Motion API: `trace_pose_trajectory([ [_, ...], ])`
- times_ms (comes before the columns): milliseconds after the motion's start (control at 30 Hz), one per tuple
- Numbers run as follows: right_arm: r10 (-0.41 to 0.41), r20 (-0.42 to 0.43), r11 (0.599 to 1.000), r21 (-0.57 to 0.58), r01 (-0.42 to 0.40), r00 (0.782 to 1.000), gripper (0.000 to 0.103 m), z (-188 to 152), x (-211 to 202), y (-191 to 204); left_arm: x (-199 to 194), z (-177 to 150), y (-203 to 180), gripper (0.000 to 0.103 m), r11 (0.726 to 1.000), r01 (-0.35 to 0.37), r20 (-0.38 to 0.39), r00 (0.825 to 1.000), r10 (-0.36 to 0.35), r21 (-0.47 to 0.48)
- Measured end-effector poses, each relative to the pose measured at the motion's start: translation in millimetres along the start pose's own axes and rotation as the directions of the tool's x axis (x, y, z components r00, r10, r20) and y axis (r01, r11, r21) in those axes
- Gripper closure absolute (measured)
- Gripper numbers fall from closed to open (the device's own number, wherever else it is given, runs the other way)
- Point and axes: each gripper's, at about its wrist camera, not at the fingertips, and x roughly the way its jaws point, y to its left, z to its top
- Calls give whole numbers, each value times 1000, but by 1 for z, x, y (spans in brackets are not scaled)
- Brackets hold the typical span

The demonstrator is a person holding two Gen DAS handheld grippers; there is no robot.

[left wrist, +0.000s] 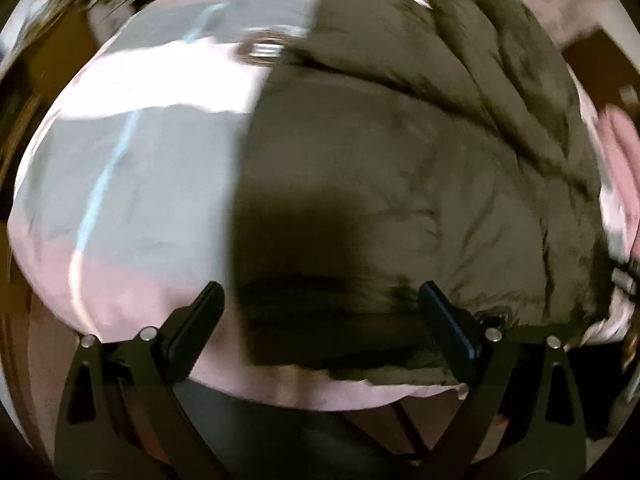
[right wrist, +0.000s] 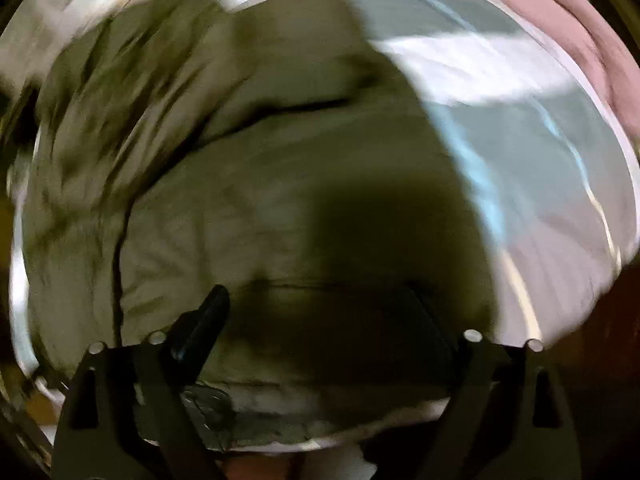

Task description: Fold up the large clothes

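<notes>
A large olive-green padded jacket [left wrist: 400, 152] lies spread on a bed with a pale grey and pink cover [left wrist: 140, 168]. It fills the right half of the left wrist view and the left and middle of the right wrist view [right wrist: 240, 184]. My left gripper [left wrist: 320, 300] is open, its fingers wide apart above the jacket's near left edge, holding nothing. My right gripper [right wrist: 320, 300] is open too, over the jacket's near hem, holding nothing. Both views are blurred by motion.
The bed cover [right wrist: 520, 140] shows bare beside the jacket. A pink cloth [left wrist: 620, 152] lies at the right edge of the left wrist view. Dark floor lies below the bed's near edge [left wrist: 300, 400].
</notes>
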Motion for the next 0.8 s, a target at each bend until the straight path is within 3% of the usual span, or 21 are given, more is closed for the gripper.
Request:
trace_pose_trajectory([
  [100, -44, -18, 989, 139, 46, 999, 6, 0, 0, -39, 0, 0, 41, 4, 978, 121, -23, 992, -127, -168],
  [167, -65, -97, 976, 202, 84, 993, 6, 1, 16, -58, 12, -7, 55, 4, 950, 185, -66, 976, -208, -253],
  [367, 86, -238, 955, 297, -11, 968, 6, -13, 49, -61, 36, -24, 45, 4, 880, 336, -113, 913, -392, -336],
  [433, 99, -251, 957, 290, -23, 963, 6, -14, 53, -60, 43, -29, 34, 4, 871, 345, -128, 903, -410, -350],
  [500, 109, -250, 962, 270, -38, 962, 6, -16, 54, -55, 44, -30, 27, 4, 884, 320, -131, 915, -382, -341],
  [567, 126, -248, 964, 261, -59, 961, 18, -20, 53, -50, 45, -30, 17, 5, 891, 321, -143, 914, -381, -322],
  [633, 166, -236, 959, 264, -101, 957, 53, -22, 50, -44, 44, -30, 10, 8, 898, 323, -148, 914, -378, -300],
  [667, 205, -228, 952, 272, -140, 952, 62, -23, 49, -43, 42, -30, 10, 23, 899, 323, -147, 915, -377, -296],
  [700, 240, -218, 945, 277, -176, 946, 76, -24, 46, -40, 42, -30, 9, 46, 896, 325, -142, 914, -379, -302],
  [733, 260, -205, 940, 278, -199, 944, 84, -25, 43, -37, 41, -31, 10, 54, 880, 345, -134, 905, -404, -326],
  [767, 282, -191, 934, 277, -224, 940, 85, -26, 38, -34, 43, -32, 14, 72, 837, 400, -123, 873, -472, -374],
  [800, 322, -176, 921, 287, -265, 930, 87, -26, 33, -31, 43, -31, 16, 82, 796, 447, -108, 842, -528, -408],
])
